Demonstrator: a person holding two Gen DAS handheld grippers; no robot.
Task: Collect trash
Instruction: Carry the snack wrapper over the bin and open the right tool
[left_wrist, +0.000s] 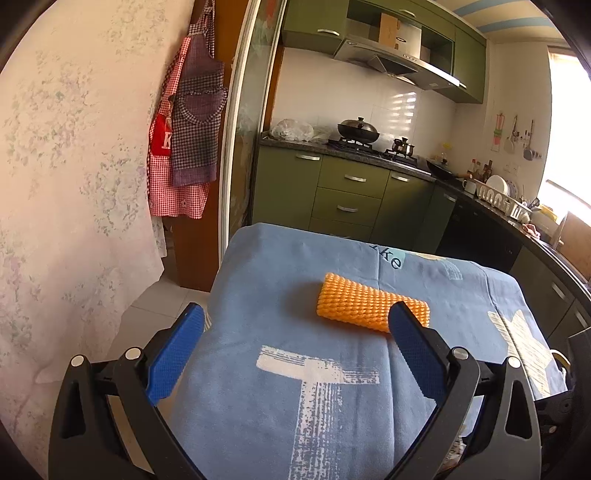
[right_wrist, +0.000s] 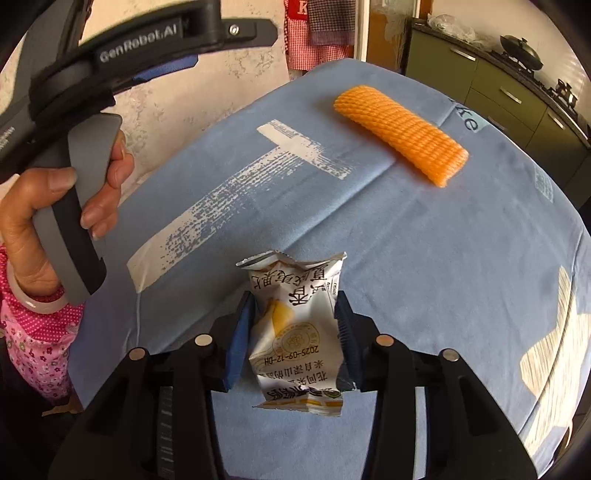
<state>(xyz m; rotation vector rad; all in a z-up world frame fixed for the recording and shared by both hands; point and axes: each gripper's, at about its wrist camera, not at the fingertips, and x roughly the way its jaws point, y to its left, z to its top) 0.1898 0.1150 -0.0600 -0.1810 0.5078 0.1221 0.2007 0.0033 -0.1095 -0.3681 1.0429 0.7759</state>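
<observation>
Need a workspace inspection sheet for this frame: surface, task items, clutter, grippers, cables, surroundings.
Surface: table under a blue cloth with white printed shapes, lying flat.
Job's things: torn white snack wrapper with yellow print; orange foam mesh sleeve lying farther back, untouched.
Clutter: nothing seen.
Grippers: right gripper has the wrapper between its blue pads, both pads against its sides; left gripper open and empty, short of the sleeve, held by a hand.
Cables: nothing seen.
Surroundings: green kitchen cabinets, black lidded wok on the stove, checked aprons hanging.
</observation>
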